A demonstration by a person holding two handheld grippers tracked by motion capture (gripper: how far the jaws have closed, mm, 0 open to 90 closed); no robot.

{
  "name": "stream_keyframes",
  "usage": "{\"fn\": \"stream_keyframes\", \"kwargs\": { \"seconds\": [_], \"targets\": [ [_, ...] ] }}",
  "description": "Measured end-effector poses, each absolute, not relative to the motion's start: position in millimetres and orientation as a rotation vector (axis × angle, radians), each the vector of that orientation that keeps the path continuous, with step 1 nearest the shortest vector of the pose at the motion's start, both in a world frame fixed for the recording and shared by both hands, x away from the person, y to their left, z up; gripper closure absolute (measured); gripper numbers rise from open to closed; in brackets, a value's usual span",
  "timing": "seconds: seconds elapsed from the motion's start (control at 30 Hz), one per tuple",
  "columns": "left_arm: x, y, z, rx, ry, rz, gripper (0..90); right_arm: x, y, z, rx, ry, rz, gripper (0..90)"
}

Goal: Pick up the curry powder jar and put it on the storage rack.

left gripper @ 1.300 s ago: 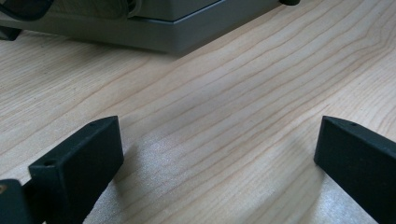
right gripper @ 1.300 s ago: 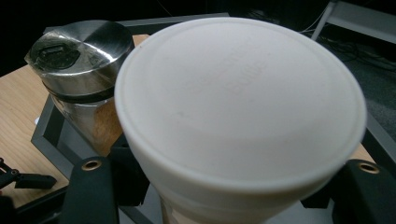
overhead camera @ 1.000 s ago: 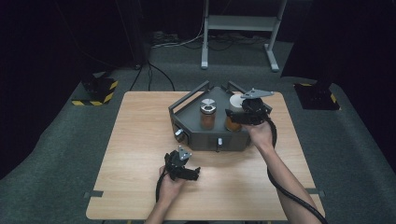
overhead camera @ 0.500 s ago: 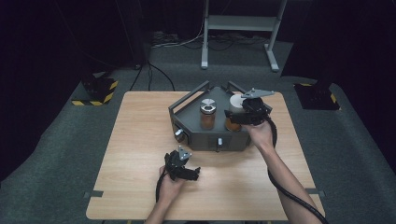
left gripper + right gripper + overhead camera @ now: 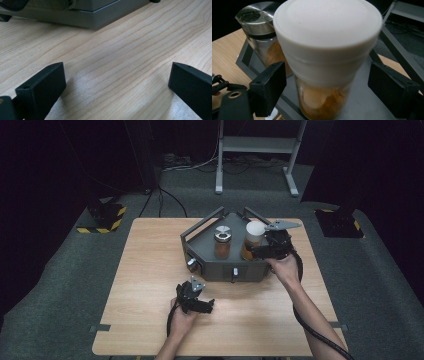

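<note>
on the grey tray [image 5: 207, 265] at the far middle of the table [image 5: 150, 270]: white-lidded jar [image 5: 253, 239] standing upright at the right side, just beside the metal-lidded jar [image 5: 222, 242]. right gripper [image 5: 256, 251] level with the white-lidded jar, jaws having just been opening, now apart on either side of the glass with a gap to each pad in the right gripper view [image 5: 268, 87], so let go rather than clamped. left gripper [image 5: 209, 307] resting near the table's front edge, well apart from the tray, jaws spread wide over bare wood [image 5: 115, 82], holding nothing. step in hand, by the look of it: setting the white-lidded jar down in the tray, release just made. next move likely calls for backing the right gripper straight off toward the person, level, without brushing the glass or tipping it against the neighbouring jar.
</note>
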State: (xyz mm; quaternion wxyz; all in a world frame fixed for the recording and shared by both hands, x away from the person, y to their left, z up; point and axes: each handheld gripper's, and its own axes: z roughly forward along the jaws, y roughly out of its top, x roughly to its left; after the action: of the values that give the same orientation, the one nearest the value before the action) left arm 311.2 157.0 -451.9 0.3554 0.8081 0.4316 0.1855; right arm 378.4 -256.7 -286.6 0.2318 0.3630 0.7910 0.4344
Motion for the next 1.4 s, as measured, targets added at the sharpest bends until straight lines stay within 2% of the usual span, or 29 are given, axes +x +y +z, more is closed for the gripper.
{"fn": "stream_keyframes", "kwargs": {
  "seconds": [0.73,1.4],
  "targets": [
    [311.0,156.6,-451.9,2.088,1.116,0.481,1.2,338.2,-297.2,-304.3,0.991,2.148,1.209,15.4],
    [310.9,156.5,-451.9,2.087,1.117,0.482,1.2,316.9,-316.6,-359.5,1.106,2.149,1.136,15.4]
  ]
}}
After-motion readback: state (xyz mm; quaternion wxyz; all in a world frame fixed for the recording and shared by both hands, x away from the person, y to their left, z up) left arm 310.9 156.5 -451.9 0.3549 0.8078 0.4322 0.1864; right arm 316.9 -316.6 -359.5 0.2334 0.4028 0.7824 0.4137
